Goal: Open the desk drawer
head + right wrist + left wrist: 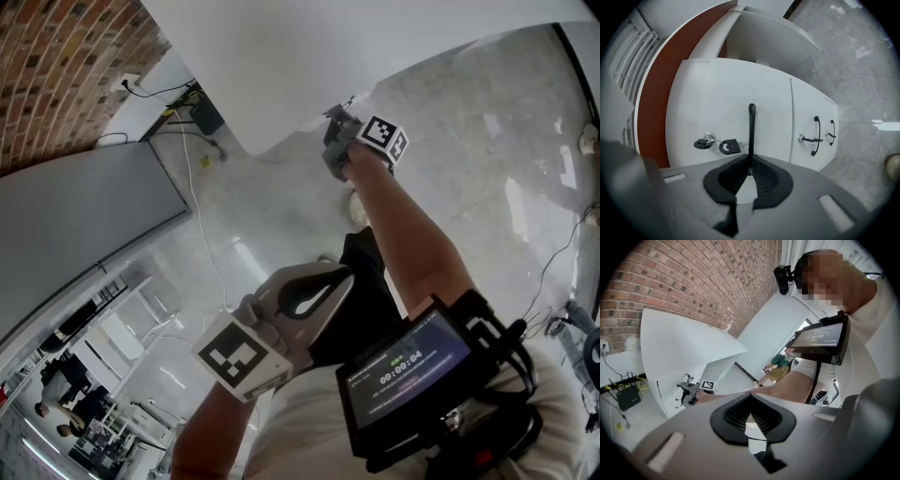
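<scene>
**Head view, steeply downward.** White worktop (394,37) at top, grey marbled floor (469,150) below it, brick wall (56,66) at upper left. Right tongs (334,120) at the end of an outstretched arm, against the white cabinet (281,131) under the worktop's edge. Left tongs (328,281) drawn back close to the body, well apart from the cabinet, just beside a chest-mounted screen (408,366).

**Right gripper view.** Right tongs (750,164) pinching the thin black handle (751,126) of the desk drawer (717,108). Handle bar seated between the ribbed pads (766,180) and standing upright beyond them. Drawer front white, with rounded corners. Just left of the handle, a lock (708,138) with a key inserted and a black-headed key (729,146) hanging from the same ring. To the right, across a vertical seam, a neighbouring front (811,112), also white, with two further black handles (816,136). Drawer pulled out or flush: not discernible.

**Left gripper view.** Left tongs (750,397) pressed together at the tips, with nothing gripped. Beyond them, small in the distance, the right tongs (684,390) at the cabinet. Lower left, a black box (628,397) with cables on the floor at the foot of the brick wall.
</scene>
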`<state>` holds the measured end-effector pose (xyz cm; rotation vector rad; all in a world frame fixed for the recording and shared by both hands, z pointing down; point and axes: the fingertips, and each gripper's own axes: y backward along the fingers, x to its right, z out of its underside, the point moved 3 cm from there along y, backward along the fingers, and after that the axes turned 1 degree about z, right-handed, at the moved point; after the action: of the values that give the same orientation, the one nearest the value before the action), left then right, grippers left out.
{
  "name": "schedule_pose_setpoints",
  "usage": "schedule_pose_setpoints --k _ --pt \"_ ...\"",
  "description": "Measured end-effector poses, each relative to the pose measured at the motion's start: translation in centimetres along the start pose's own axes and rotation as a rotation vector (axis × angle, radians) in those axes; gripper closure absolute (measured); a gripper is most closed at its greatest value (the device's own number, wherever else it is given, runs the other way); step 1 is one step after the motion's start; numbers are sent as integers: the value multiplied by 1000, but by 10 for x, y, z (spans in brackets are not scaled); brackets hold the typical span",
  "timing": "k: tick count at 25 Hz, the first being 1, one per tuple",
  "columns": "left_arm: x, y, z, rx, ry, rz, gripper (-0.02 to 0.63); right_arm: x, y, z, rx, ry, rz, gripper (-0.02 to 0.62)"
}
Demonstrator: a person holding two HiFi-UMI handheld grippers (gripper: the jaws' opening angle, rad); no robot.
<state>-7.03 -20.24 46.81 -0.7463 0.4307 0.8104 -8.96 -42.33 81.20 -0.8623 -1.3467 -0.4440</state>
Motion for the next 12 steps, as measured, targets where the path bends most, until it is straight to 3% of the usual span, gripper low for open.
schedule_pose_setpoints --k 12 --pt "18 8 11 4 -15 29 600 14 46 10 23 -19 12 569"
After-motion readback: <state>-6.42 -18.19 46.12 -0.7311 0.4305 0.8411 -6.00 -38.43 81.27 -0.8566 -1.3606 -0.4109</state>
